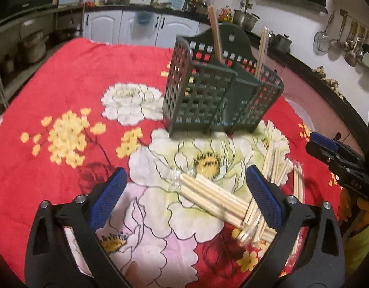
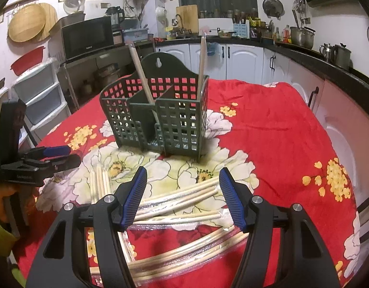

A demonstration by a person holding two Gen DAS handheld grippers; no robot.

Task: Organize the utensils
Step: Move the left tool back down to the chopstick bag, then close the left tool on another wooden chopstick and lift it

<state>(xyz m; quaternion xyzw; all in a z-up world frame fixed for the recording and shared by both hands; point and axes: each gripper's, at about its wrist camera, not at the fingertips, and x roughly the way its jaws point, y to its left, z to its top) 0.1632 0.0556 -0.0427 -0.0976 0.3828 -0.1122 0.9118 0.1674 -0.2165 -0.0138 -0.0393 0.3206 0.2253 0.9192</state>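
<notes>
A dark green lattice utensil caddy stands upright on the flowered red cloth and holds two wrapped chopstick packs. More wrapped wooden chopstick packs lie in a loose pile in front of it. My left gripper is open and empty, low over the pile, one pack between its jaws. My right gripper is open and empty above the pile. Each gripper shows in the other's view: the right one, the left one.
The table is covered by a red cloth with white and yellow flowers. Kitchen counters, white cabinets, a microwave and hanging utensils surround it. Plastic drawers stand at the left.
</notes>
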